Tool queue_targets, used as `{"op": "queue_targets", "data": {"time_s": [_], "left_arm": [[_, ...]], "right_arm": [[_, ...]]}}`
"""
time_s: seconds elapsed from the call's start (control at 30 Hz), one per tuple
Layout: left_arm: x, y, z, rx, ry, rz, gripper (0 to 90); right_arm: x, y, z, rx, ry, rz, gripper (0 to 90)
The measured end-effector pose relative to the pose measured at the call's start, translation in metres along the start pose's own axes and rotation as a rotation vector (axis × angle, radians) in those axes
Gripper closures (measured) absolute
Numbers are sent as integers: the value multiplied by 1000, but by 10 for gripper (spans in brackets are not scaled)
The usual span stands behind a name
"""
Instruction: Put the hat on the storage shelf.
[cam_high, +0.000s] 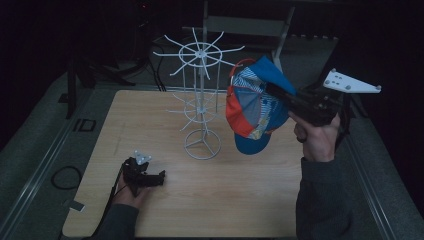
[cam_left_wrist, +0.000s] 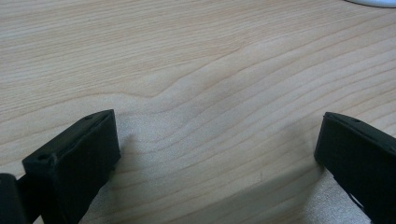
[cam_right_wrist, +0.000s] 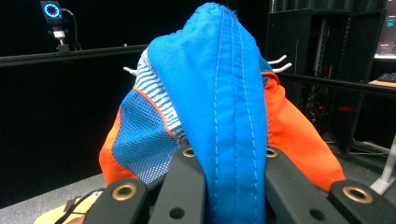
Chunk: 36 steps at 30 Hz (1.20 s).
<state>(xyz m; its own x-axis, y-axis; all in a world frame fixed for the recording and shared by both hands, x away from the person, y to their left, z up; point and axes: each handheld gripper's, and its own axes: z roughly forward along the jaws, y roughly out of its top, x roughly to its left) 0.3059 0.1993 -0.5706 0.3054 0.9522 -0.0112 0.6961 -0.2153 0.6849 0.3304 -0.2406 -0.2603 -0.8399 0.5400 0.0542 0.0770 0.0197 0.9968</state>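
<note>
A person holds a cap in the air beside a white wire rack.
The right tongs (cam_high: 274, 91) are clenched on the blue, orange and striped cap (cam_high: 252, 107), raised above the wooden bench (cam_high: 225, 200), just right of the rack (cam_high: 200, 100); the left tongs (cam_high: 161, 176) rest released on the bench, jaws wide apart.

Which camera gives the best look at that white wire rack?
The high view: the white wire rack stands whole on the table, beside the cap. The right gripper view catches just prong tips behind the cap; the left gripper view, perhaps a sliver of its base.

Wooden table (cam_high: 225, 200), black cable loop (cam_high: 65, 177) on grey floor (cam_high: 30, 150)
</note>
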Motion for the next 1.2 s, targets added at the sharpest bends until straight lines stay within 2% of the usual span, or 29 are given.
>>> {"op": "queue_targets", "data": {"time_s": [0.13, 0.27, 0.4, 0.57, 0.67, 0.8, 0.9, 1.03, 1.1, 1.2], "left_arm": [[0, 0, 0, -3, 1, 0, 0], [0, 0, 0, -2, 1, 1, 0], [0, 0, 0, 0, 0, 1, 0], [0, 0, 0, 0, 0, 1, 0], [0, 0, 0, 1, 0, 3, 0], [0, 0, 0, 1, -1, 1, 0], [0, 0, 0, 1, -2, 1, 0], [0, 0, 0, 0, -1, 1, 0], [0, 0, 0, 0, -1, 1, 0], [0, 0, 0, 0, -1, 0, 0]], "right_arm": [[-3, -1, 8, 2, -5, 8, 877], [-7, -4, 19, 31, -7, 23, 876], [-9, -9, 31, 125, 2, 26, 869], [-9, -15, 39, 176, 7, 34, 866], [-9, -18, 43, 217, -7, 23, 838], [-5, -21, 45, 272, -44, -5, 726], [-4, -22, 45, 284, -56, -18, 651], [-4, -23, 45, 289, -84, -21, 463], [-3, -24, 46, 315, -131, -29, 323], [-2, -25, 46, 336, -174, -46, 226]]}}
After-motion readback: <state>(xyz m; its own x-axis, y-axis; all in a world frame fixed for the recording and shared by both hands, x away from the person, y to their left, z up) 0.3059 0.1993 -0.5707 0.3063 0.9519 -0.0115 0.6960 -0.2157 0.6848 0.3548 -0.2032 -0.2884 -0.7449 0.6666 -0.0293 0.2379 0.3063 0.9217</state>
